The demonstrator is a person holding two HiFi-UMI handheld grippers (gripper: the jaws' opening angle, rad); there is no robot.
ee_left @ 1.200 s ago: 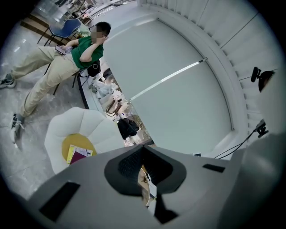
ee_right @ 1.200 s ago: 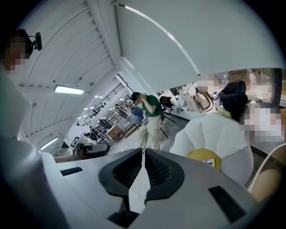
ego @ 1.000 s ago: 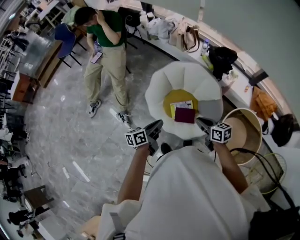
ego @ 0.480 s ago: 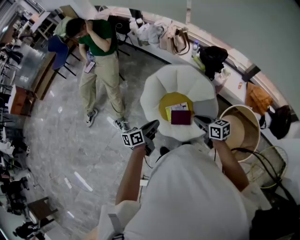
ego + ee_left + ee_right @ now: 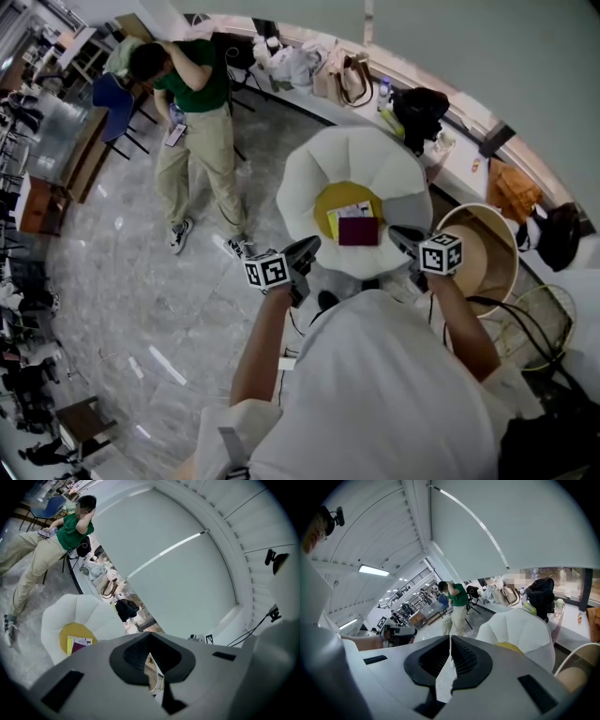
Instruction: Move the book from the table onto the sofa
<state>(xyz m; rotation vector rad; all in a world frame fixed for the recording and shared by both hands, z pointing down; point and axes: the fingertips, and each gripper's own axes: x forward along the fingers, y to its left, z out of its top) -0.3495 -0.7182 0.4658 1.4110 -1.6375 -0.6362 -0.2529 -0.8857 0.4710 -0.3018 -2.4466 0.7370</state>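
Sofa: a white flower-shaped sofa (image 5: 309, 187) with a round yellow seat cushion (image 5: 339, 197) in its middle; every place below is given from it.
Book: the dark red book (image 5: 358, 232) lies flat on the sofa's yellow cushion, at the edge nearest the person holding the claws. It partly covers a paler booklet (image 5: 352, 212) that lies under it on the same cushion.
Left claw: the left claw (image 5: 305, 251) hangs just off the sofa's near-left edge, apart from the book. Its jaws are pressed together with nothing between them, as the left gripper view shows (image 5: 149, 634).
Right claw: the right claw (image 5: 403, 236) hangs over the sofa's near-right edge, close beside the book but not touching it. Its jaws are together and empty (image 5: 450, 638).
Table: a round wooden table (image 5: 514, 246) stands just right of the sofa.
Bystander: a person in a green shirt (image 5: 192, 122) stands on the floor, well to the sofa's left.
Beyond the sofa: bags (image 5: 342, 80) sit along a ledge.
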